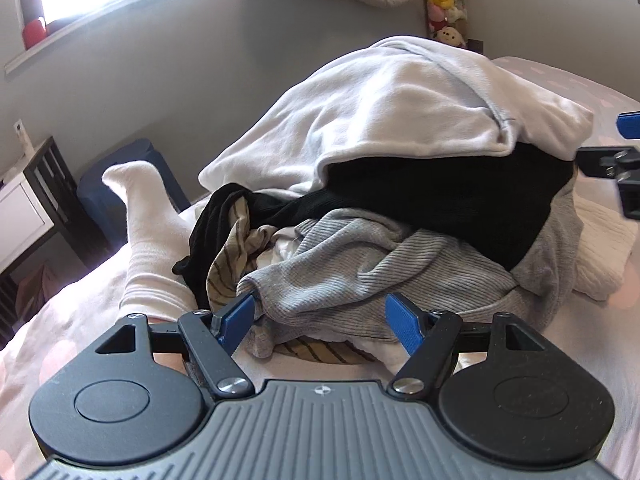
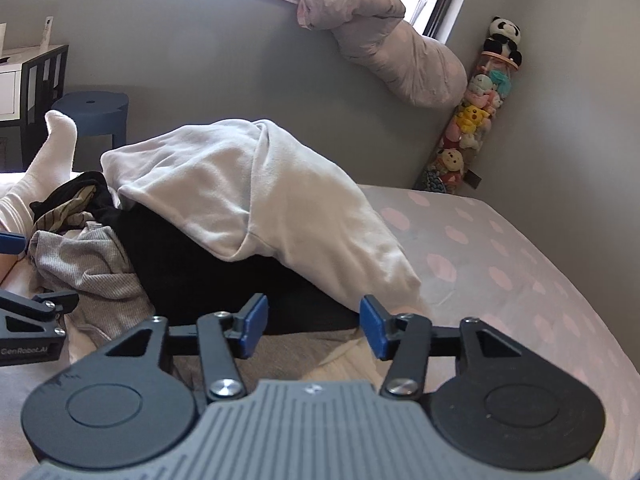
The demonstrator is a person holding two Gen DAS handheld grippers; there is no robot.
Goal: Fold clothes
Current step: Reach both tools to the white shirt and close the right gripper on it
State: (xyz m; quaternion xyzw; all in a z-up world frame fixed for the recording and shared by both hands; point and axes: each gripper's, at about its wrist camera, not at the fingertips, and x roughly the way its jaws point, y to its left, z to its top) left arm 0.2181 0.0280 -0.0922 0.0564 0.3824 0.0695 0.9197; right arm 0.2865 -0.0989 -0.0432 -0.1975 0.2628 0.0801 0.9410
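A heap of clothes lies on the bed. A white sweatshirt (image 1: 400, 112) (image 2: 256, 184) covers the top, with a black garment (image 1: 460, 204) (image 2: 192, 256) under it. A grey ribbed top (image 1: 352, 264) (image 2: 92, 276) and a striped olive piece (image 1: 228, 264) spill toward me. My left gripper (image 1: 320, 318) stands open at the heap's near edge, the grey ribbed fabric lying loose between its blue pads. My right gripper (image 2: 315, 326) is open too, low over the black garment beside the white sleeve; nothing is pinched. Each gripper shows at the edge of the other's view.
A person's leg in a white sock (image 1: 148, 240) (image 2: 48, 152) rests left of the heap. The bed sheet (image 2: 500, 264) has pink dots and stretches to the right. A grey wall, a blue stool (image 2: 92, 116), a dark shelf unit (image 1: 36, 208) and a tube of plush toys (image 2: 476, 116) stand behind.
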